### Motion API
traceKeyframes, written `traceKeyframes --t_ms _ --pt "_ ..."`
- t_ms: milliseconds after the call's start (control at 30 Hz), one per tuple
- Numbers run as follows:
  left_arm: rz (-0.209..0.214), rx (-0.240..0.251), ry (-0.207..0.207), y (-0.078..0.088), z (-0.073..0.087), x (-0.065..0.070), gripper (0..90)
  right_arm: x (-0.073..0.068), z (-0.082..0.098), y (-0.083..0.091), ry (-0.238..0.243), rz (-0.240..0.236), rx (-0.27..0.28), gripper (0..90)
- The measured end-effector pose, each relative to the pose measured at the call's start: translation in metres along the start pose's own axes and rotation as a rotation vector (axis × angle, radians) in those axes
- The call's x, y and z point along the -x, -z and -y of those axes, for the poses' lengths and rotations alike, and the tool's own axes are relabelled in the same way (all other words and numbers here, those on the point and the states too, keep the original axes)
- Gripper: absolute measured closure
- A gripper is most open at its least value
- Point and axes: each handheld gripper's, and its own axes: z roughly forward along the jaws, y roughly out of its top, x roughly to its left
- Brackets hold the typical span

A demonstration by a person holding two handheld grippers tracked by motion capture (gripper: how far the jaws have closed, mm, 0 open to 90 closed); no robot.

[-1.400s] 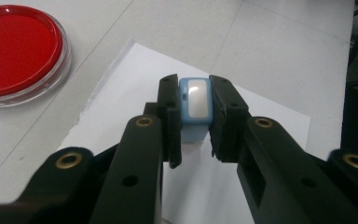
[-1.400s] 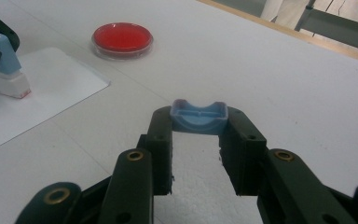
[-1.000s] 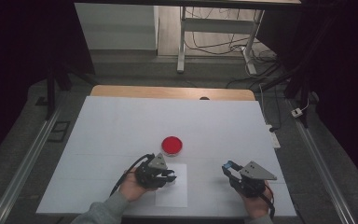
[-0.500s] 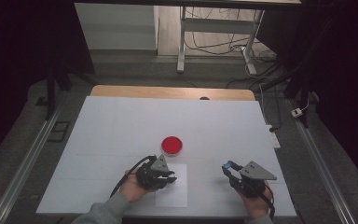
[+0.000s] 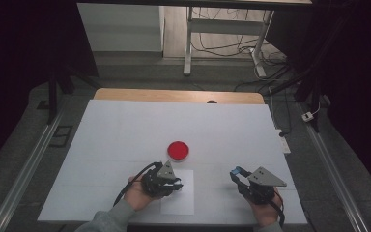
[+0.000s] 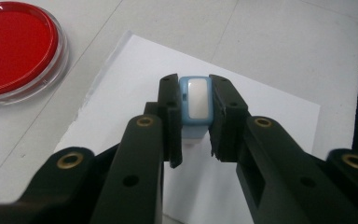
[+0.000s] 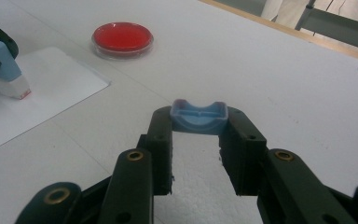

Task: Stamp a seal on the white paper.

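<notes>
One red dish (image 5: 178, 151), one paper sheet (image 5: 179, 200), one blue stamp (image 6: 195, 106) and one blue cap (image 7: 198, 116) were counted, along with two hand-held grippers, on the surface (image 5: 125, 130).

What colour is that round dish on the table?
The round dish is bright red inside a clear rim, best seen in the left gripper view.

jaws: black, blocky, brass-coloured screws at the joints
left gripper (image 5: 166, 180): black body, grey three-cornered plate, black cable looping off
right gripper (image 5: 245, 178): black body, larger grey plate, black cable
sleeves (image 5: 107, 220): grey-green, long
</notes>
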Motion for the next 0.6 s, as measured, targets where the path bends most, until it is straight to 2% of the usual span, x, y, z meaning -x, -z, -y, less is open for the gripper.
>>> traceKeyframes --t_ms 433,600 --pt "-0.001 0.009 0.002 0.0001 0.0025 0.0002 76.5 -0.0006 -0.0002 0.0001 0.001 0.0 0.002 65.0" --pt "-0.002 0.016 0.017 0.0002 0.0042 0.0003 76.6 -0.0014 -0.0004 0.0004 0.002 0.002 -0.002 65.0"
